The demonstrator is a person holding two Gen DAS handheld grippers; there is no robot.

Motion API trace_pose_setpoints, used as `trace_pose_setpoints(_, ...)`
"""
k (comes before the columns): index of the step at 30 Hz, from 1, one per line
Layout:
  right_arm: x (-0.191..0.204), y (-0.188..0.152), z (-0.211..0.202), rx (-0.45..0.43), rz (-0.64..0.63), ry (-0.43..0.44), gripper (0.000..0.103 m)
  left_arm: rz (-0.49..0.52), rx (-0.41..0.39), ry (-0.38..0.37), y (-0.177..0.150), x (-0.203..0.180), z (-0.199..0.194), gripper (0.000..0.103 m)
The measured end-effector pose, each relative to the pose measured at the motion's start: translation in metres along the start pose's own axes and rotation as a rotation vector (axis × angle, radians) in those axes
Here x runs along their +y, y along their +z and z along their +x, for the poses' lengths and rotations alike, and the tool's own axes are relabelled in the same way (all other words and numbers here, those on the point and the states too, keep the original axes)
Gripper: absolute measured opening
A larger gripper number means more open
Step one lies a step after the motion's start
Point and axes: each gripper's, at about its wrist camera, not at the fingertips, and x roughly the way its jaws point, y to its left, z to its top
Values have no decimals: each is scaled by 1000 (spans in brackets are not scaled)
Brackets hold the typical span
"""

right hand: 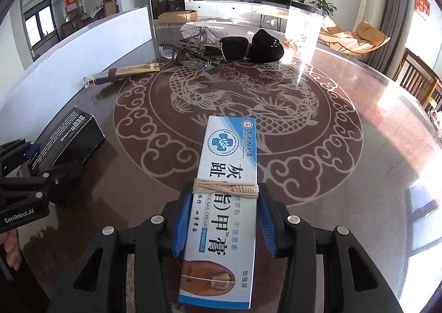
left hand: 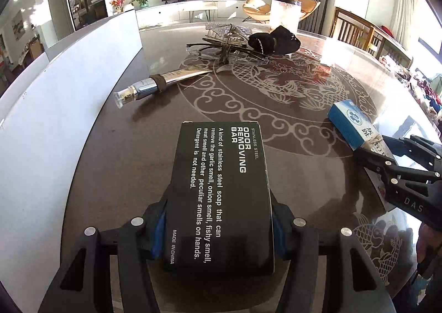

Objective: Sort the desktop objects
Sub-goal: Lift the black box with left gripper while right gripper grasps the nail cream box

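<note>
- Left wrist view: nearest you, your left gripper point(left hand: 219, 232) is clamped on the black odor removing bar box point(left hand: 222, 194), its blue pads point(left hand: 159, 232) pressing both long sides; the box points away from you over the near part of the round table point(left hand: 116, 152).
- Beyond it a gold cosmetic tube point(left hand: 163, 83) lies toward the table's left edge, just beside the white partition point(left hand: 69, 86).
- Toward the far edge, eyeglasses point(left hand: 210, 49), a silver bow point(left hand: 221, 29) and a black bow point(left hand: 273, 42) sit clustered, with a clear container point(left hand: 284, 11) behind them.
- At the right edge, your right gripper point(left hand: 386, 158) grips the blue-and-white nail cream box point(left hand: 350, 125).
- Right wrist view: nearest you, your right gripper point(right hand: 221, 219) is clamped on the nail cream box point(right hand: 229, 163), which is bound with rubber bands point(right hand: 225, 188); it points toward the table's centre.
- At the left edge, your left gripper point(right hand: 33, 172) holds the black box point(right hand: 69, 136).
</note>
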Motion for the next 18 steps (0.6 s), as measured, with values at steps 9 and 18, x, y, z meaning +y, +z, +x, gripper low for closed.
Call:
trace_pose_setpoints(9, -28, -1, 2, 3, 100, -31, 68, -36, 6, 30, 16, -18, 18, 94)
trace_pose_setpoints(18, -31, -3, 6, 22, 124, -48, 87, -16, 22, 16, 18, -21, 23, 103)
